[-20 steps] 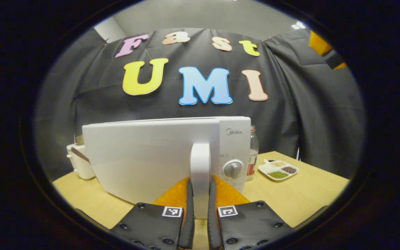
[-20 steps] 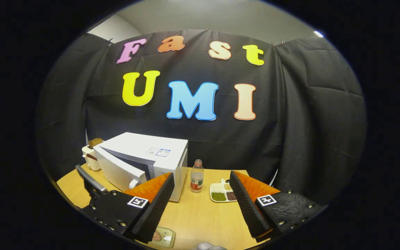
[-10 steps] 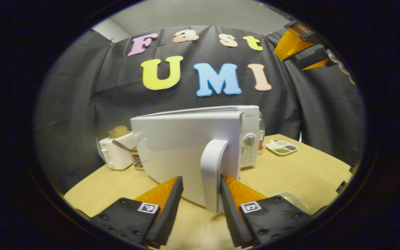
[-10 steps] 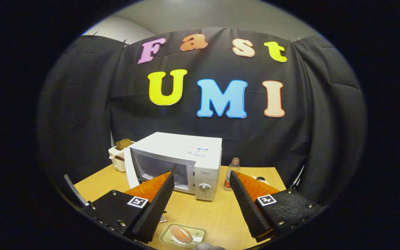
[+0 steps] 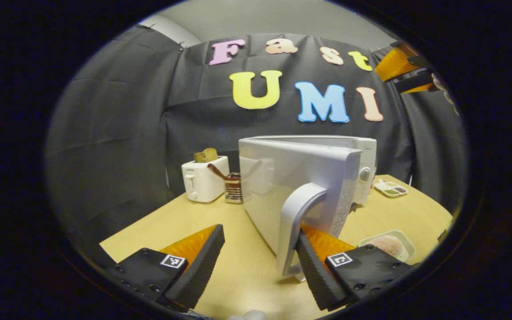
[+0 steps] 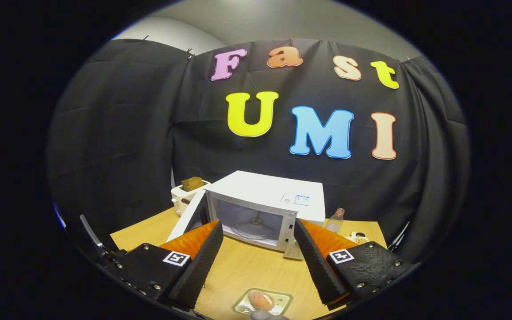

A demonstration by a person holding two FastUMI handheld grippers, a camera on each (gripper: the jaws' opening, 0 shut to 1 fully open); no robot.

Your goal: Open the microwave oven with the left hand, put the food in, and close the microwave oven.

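The white microwave [image 6: 282, 195] stands on the wooden table with its door [image 5: 291, 178] swung wide. Its cavity with the turntable [image 6: 251, 224] faces the right gripper view. My left gripper [image 5: 260, 233] is open at the door's edge; its right finger [image 5: 318, 266] lies against the white handle [image 5: 298, 213], while the other finger stands well apart. The food, a pinkish round piece on a small pale tray [image 6: 262, 301], sits at the table's near edge, also seen as the tray [image 5: 387, 244]. My right gripper [image 6: 258, 229] hangs open above it, holding nothing, and appears high up as the right gripper [image 5: 405, 71].
A white toaster [image 5: 205, 178] with bread stands left of the microwave, with a small metal holder [image 5: 234, 189] beside it. A divided dish of grains [image 5: 391, 188] and a bottle [image 6: 335, 220] lie to the microwave's right. Bare tabletop [image 6: 242, 266] stretches between tray and microwave.
The door has swung from nearly closed to wide open. My left gripper let go of the handle and spread its fingers. The right gripper shifted to face the open cavity.
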